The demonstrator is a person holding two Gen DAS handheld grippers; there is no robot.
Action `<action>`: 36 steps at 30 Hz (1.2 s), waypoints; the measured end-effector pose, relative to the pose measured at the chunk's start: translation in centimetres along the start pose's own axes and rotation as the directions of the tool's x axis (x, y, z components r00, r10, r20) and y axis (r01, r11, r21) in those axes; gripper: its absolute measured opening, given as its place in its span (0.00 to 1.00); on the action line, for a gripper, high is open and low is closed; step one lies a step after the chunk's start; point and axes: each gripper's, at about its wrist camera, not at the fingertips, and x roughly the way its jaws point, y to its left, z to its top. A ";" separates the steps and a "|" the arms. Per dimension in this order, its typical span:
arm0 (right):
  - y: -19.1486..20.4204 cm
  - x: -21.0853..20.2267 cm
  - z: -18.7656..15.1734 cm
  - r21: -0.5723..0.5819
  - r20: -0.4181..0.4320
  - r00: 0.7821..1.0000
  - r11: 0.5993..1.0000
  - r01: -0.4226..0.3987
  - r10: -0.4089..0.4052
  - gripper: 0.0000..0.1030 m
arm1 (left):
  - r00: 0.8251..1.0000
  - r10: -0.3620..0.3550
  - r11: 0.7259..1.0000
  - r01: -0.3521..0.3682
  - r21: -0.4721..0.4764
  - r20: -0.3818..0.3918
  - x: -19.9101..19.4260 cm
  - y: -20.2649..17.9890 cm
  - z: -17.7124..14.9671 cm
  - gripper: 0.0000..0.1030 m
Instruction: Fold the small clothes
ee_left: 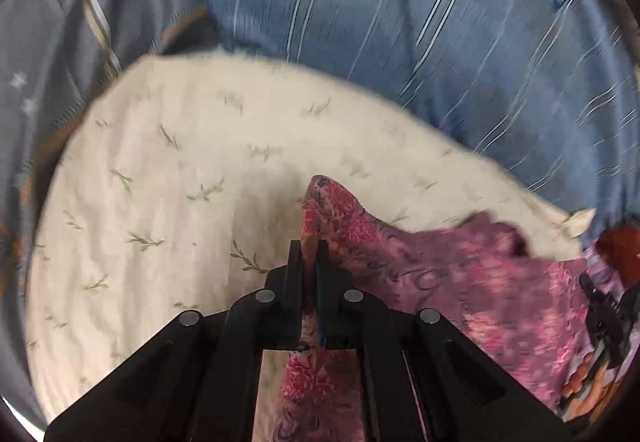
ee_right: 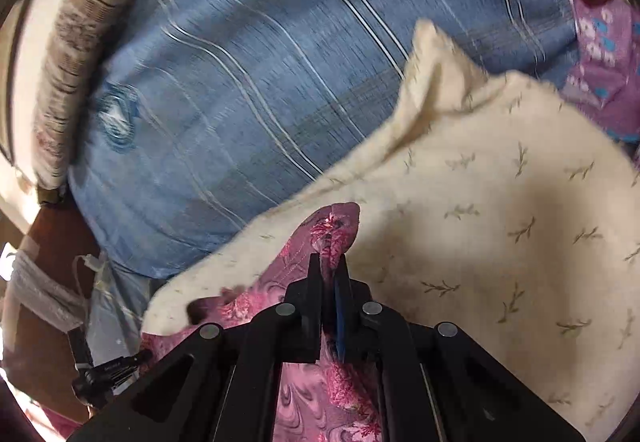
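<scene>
A pink-purple flowered garment [ee_left: 460, 282] hangs stretched between my two grippers above a cream cloth with a leaf print [ee_left: 180, 182]. My left gripper [ee_left: 309, 248] is shut on one corner of the garment, which pokes up past the fingertips. My right gripper [ee_right: 330, 262] is shut on another corner of the same garment [ee_right: 332, 230], over the cream cloth [ee_right: 500, 202]. The rest of the garment drops below both grippers and is partly hidden by them.
A blue striped bedcover [ee_left: 400, 22] lies behind the cream cloth; it also shows in the right wrist view [ee_right: 240, 82]. A grey star-print fabric [ee_left: 40, 82] is at the left. A striped pillow [ee_right: 80, 22] and another purple flowered cloth [ee_right: 600, 62] lie at the edges.
</scene>
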 end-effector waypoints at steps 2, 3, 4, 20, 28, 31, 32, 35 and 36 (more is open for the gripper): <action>-0.8 2.1 -0.3 0.019 -0.038 0.998 0.999 0.046 -0.046 0.04 | 1.000 0.013 1.000 -0.013 -0.001 -0.023 1.5 0.0 0.0 0.03; -1.2 3.2 -0.5 0.023 -0.073 0.995 0.997 0.076 -0.074 0.04 | 1.000 0.006 1.000 -0.007 -0.014 -0.027 1.7 0.1 0.0 0.04; -1.5 3.8 -0.7 0.029 -0.108 0.990 0.995 0.092 -0.088 0.09 | 0.999 -0.006 1.000 0.005 -0.028 -0.033 1.6 0.3 0.1 0.05; -5.8 -15.1 -14.8 0.188 -0.133 0.957 0.954 -0.232 0.259 0.52 | 0.865 -0.492 0.867 0.475 -0.152 -0.101 -14.6 3.4 -15.3 0.55; -8.1 -12.7 -18.7 0.363 -0.129 0.945 0.901 -0.237 0.301 0.54 | 0.833 -0.534 0.821 0.469 -0.325 -0.147 -10.7 3.6 -20.4 0.59; -8.3 -11.7 -18.7 0.417 -0.086 0.959 0.884 -0.213 0.271 0.54 | 0.849 -0.505 0.828 0.427 -0.365 -0.153 -9.0 3.9 -20.5 0.58; -8.6 -11.4 -18.8 0.450 -0.069 0.958 0.866 -0.219 0.278 0.54 | 0.849 -0.507 0.821 0.423 -0.382 -0.149 -8.4 4.0 -20.5 0.58; -8.6 -11.5 -17.6 0.465 -0.044 0.953 0.850 -0.246 0.300 0.07 | 0.865 -0.484 0.829 0.406 -0.384 -0.133 -8.6 4.0 -19.6 0.27; -7.7 -13.0 -16.3 0.411 -0.005 0.951 0.867 -0.281 0.311 0.07 | 0.877 -0.465 0.842 0.397 -0.366 -0.118 -9.2 3.8 -19.2 0.23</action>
